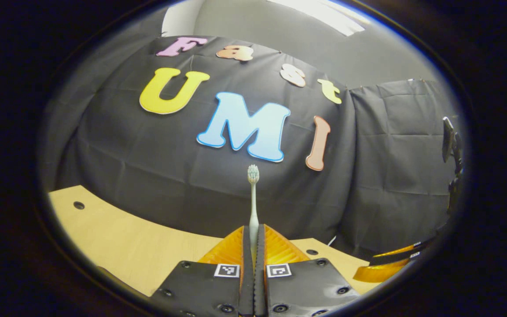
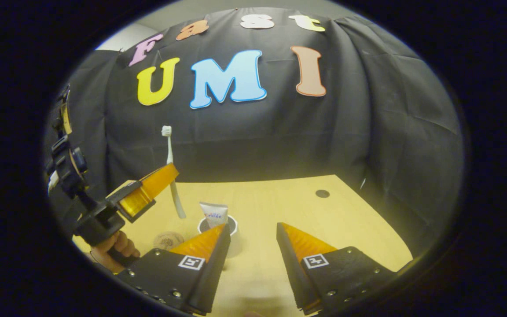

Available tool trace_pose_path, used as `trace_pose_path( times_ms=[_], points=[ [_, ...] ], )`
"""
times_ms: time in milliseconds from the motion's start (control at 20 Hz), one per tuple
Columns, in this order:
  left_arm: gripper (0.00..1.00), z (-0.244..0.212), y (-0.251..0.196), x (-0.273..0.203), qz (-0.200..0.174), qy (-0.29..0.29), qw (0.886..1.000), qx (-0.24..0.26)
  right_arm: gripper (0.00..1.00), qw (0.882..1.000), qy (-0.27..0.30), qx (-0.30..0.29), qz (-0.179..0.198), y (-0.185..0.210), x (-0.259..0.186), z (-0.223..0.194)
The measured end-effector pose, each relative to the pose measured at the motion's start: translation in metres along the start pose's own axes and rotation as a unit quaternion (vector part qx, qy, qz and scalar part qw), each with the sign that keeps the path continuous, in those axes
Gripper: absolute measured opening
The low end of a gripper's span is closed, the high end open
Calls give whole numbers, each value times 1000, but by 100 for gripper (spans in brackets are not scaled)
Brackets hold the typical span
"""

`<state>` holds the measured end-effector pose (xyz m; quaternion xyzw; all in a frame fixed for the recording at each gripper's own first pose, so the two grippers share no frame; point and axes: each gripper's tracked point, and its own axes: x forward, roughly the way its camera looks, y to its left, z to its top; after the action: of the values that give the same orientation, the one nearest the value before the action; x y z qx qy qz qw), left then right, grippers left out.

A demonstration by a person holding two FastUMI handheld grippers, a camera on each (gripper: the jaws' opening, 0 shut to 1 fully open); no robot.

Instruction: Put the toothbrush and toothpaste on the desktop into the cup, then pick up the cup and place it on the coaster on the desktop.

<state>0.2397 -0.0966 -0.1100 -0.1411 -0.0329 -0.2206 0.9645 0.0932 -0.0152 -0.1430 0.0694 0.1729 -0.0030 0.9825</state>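
In the left gripper view a pale toothbrush stands upright with its bristle head on top, and my left gripper is shut on its handle. The right gripper view shows that same left gripper held by a hand, carrying the toothbrush in the air just up and left of the cup. The toothpaste tube stands inside the cup. A round coaster lies on the desktop left of the cup. My right gripper is open just right of the cup, with nothing between its fingers.
The wooden desktop has a small dark hole at the back right and ends against the black cloth wall. In the left gripper view more holes dot the desktop, and the other gripper's finger reaches in at the lower right.
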Motion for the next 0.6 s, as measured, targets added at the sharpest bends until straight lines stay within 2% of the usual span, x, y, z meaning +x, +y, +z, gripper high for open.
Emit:
trace_pose_path(
  times_ms=[200,600],
  points=[
    [8,-25,-9,17,-10,23,1000,-11,66,1000,24,2,-17,-11,-12,-19],
    [9,-75,-4,15,-2,73,997,-21,66,999,35,26,-18,-6,-19,-26]
  ],
)
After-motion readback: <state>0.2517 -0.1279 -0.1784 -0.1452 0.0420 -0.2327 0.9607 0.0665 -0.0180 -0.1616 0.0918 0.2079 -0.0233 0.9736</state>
